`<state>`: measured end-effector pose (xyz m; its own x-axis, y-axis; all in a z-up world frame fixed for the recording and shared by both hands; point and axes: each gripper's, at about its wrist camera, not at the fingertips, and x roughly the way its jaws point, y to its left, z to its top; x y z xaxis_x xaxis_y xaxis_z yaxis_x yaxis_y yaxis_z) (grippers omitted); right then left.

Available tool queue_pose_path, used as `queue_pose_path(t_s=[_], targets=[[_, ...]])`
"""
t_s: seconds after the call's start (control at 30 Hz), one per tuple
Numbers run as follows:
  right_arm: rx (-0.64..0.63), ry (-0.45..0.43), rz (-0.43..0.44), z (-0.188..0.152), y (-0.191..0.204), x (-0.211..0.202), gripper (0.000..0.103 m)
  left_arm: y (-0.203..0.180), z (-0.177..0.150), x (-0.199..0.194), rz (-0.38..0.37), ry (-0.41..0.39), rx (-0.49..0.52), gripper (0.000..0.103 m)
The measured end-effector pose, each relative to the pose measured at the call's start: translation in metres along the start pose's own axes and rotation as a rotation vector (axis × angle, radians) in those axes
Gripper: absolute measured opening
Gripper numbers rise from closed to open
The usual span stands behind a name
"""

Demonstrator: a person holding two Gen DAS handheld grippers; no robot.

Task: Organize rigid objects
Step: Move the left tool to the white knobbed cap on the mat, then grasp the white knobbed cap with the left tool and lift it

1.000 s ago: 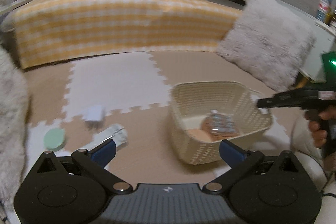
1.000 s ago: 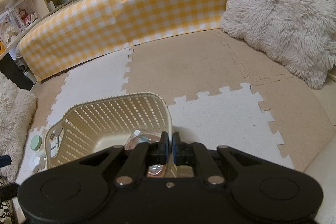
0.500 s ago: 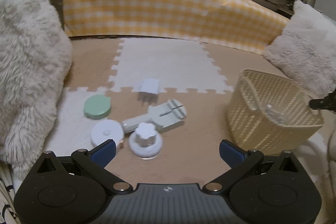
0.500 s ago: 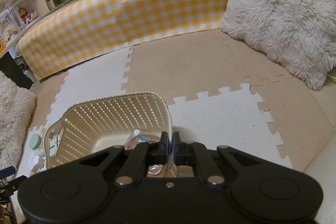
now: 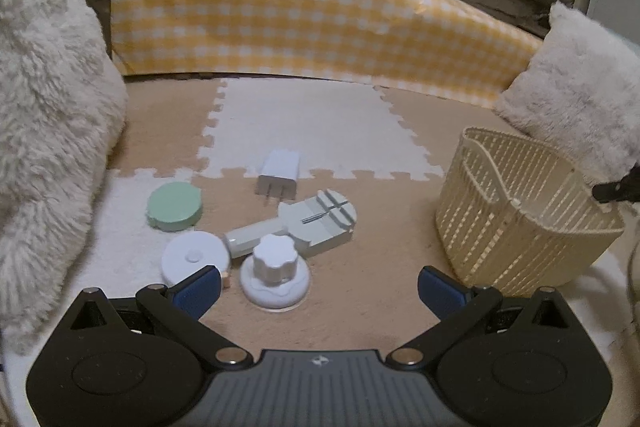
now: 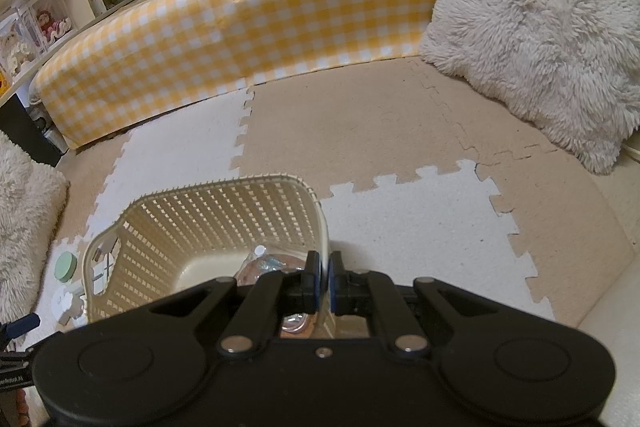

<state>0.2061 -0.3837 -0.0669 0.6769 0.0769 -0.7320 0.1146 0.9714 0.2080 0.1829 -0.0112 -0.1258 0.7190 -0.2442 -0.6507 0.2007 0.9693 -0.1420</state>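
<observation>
The left gripper (image 5: 319,287) stands wide and empty over a white knob (image 5: 275,275), beside a wall charger (image 5: 279,173) and a green lid (image 5: 174,205). Only the right view shows the right gripper (image 6: 324,282) pinching the basket (image 6: 224,215) rim — inside, probably a blister pack (image 6: 269,264).

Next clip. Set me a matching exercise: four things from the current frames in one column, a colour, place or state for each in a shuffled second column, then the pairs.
Column 1
1. round lid
2. wall charger
3. left gripper
4. right gripper

Column 2
A. jaws wide apart, nothing between them
B. pale green, lying flat on the mat
C. clamped on the rim of the basket
D. white, prongs pointing toward the camera

Pairs: 1-B, 2-D, 3-A, 4-C
</observation>
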Motion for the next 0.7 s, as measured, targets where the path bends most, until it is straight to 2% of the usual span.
queue_pose_path(t_s=[0.07, 0.2, 0.3, 0.47, 0.53, 0.6, 0.7], targets=[[-0.001, 0.0, -0.001, 0.0, 0.0, 0.0, 0.005, 0.002, 0.001, 0.003, 0.004, -0.017, -0.011, 0.1], [-0.002, 0.0, -0.001, 0.0, 0.0, 0.0, 0.005, 0.002, 0.003, 0.012, 0.051, -0.024, 0.014, 0.074], [-0.004, 0.0, -0.002, 0.0, 0.0, 0.0, 0.005, 0.004, 0.003, 0.018, 0.067, -0.025, 0.011, 0.064], [-0.005, 0.0, -0.003, 0.0, 0.001, 0.0, 0.005, 0.006, 0.003, 0.026, 0.095, -0.029, 0.017, 0.056], [-0.005, 0.0, -0.003, 0.0, 0.001, 0.0, 0.005, 0.007, 0.002, 0.029, 0.105, -0.025, 0.015, 0.048], [-0.005, 0.0, -0.003, 0.0, 0.001, 0.0, 0.005, 0.01, 0.001, 0.031, 0.108, -0.018, 0.003, 0.033], [-0.005, 0.0, -0.003, 0.0, 0.001, 0.0, 0.005, 0.014, 0.001, 0.03, 0.108, -0.021, -0.011, 0.031]])
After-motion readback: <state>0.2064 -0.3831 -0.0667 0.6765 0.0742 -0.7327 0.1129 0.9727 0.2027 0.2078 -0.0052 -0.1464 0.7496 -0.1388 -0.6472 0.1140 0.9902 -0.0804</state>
